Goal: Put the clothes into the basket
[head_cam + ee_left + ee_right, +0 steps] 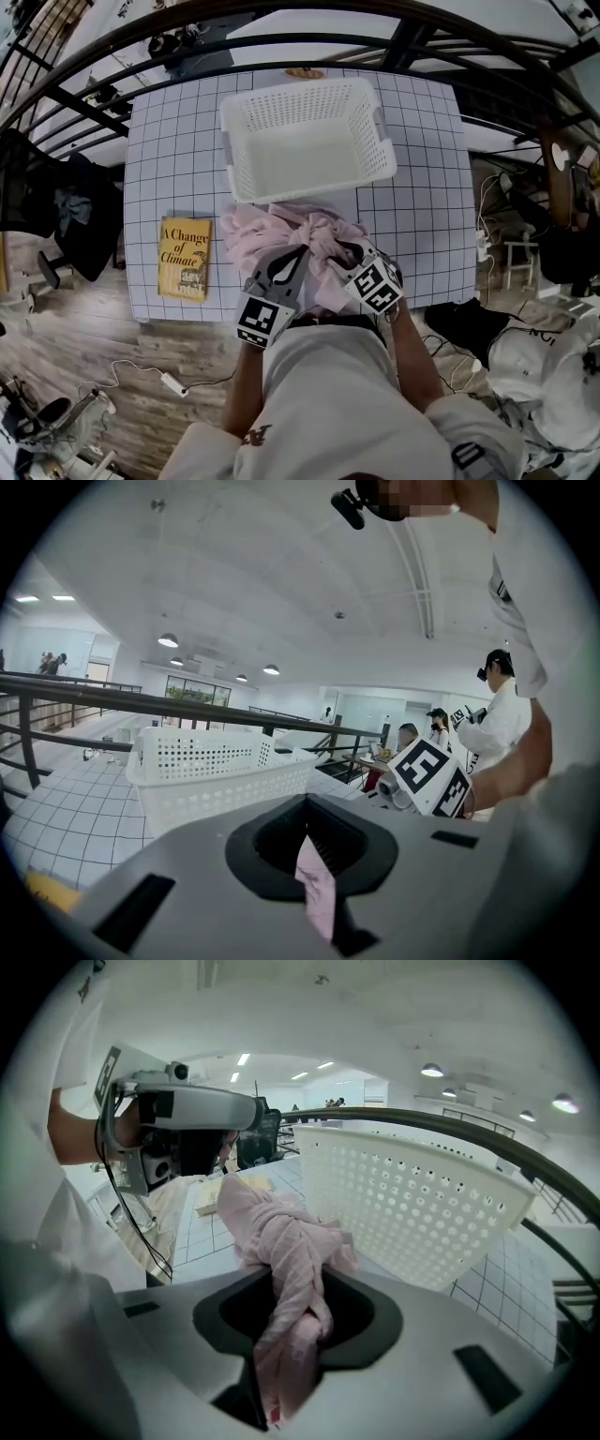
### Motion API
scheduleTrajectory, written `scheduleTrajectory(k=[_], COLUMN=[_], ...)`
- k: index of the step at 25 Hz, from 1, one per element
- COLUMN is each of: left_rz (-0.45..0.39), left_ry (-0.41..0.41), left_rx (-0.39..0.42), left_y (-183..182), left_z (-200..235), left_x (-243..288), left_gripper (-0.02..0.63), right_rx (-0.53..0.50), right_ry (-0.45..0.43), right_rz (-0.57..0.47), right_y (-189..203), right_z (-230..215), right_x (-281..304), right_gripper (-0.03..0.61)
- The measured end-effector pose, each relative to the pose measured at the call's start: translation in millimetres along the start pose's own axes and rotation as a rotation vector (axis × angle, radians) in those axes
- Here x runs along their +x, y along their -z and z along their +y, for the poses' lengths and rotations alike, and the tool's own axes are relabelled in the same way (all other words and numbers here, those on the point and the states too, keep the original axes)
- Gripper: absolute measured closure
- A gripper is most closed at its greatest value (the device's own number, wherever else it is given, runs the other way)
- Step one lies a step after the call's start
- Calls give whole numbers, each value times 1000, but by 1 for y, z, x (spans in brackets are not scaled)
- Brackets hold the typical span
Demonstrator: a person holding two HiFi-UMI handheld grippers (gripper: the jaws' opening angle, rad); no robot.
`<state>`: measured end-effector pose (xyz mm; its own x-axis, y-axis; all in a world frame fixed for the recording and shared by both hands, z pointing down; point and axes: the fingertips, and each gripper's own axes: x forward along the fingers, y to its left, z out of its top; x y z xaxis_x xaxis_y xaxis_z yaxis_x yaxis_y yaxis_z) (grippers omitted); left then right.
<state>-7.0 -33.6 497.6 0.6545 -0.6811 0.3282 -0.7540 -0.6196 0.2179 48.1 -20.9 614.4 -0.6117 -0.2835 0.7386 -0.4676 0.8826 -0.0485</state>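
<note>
A crumpled pink garment point(286, 242) lies on the gridded table just in front of the white perforated basket point(305, 141). My left gripper point(292, 262) is shut on a fold of the pink garment point(317, 885), which shows as a thin strip between its jaws. My right gripper point(345, 247) is shut on a thick twisted bunch of the pink garment point(286, 1269), lifted a little off the table. The basket point(412, 1206) stands empty right behind the cloth. In the left gripper view the basket point(220, 775) sits ahead and the right gripper's marker cube point(429, 775) is to the right.
A yellow book point(186, 259) lies on the table's left part. The table point(169, 159) has a white grid cover; dark railings curve behind it. A dark chair with clothes point(56, 211) stands at the left, and people sit at desks in the distance point(441, 728).
</note>
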Motion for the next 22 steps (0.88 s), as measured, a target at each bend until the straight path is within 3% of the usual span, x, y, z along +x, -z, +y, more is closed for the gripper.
scheduleTrajectory(k=[22], left_rz=[-93], left_ry=[-21], left_rx=[65], left_y=[-48], left_z=[-7], left_x=[-23], left_gripper=[611], right_rx=[-30], right_ry=[40], right_rz=[-252], right_y=[-69], right_z=[6], right_x=[-61], right_gripper=[434])
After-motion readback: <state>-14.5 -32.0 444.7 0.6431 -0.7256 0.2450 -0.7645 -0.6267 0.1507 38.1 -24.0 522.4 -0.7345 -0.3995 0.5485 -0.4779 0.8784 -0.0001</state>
